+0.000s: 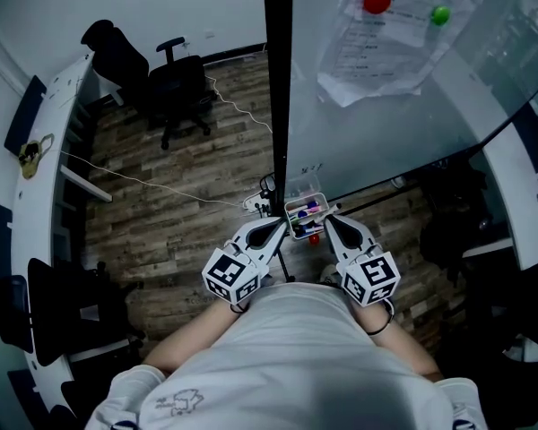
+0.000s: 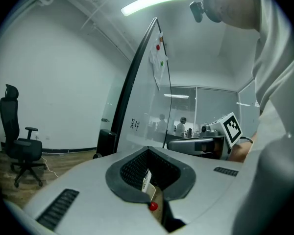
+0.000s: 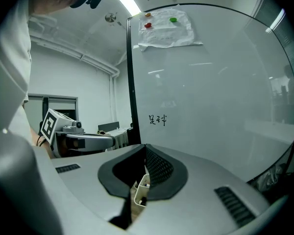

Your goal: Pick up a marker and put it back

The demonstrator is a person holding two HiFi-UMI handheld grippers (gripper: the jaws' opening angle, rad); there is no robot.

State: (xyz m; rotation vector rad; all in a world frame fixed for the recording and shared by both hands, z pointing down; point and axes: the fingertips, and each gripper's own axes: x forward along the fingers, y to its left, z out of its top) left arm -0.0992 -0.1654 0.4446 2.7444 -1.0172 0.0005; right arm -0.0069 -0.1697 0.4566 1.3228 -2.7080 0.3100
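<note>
Left gripper [image 1: 281, 223] sits just left of the tray [image 1: 289, 211], tip aimed at it; in the left gripper view its [image 2: 147, 151] jaws meet at the tips and clamp nothing. Right gripper [image 1: 330, 219] sits just right of the tray, also aimed at it; in the right gripper view its [image 3: 144, 146] jaws are likewise closed tip to tip, with nothing gripped. The markers [image 1: 307, 211] lie inside the tray, coloured caps showing, between the two gripper tips. A red cap [image 1: 314, 237] shows at the tray's near edge, and the left gripper view shows it [image 2: 152, 206] below the hollow behind the pads, next to a white bit of the tray [image 2: 147, 180]. The right gripper view shows a tray corner [image 3: 141, 187] through the same kind of hollow. The whiteboard [image 1: 386, 124] rises behind the tray, with papers [image 1: 399, 25] pinned high up by a red magnet [image 1: 377, 0] and a green magnet [image 1: 440, 13]. A chair [image 1: 175, 88] stands well apart from the tray, far left on the wood floor.
</note>
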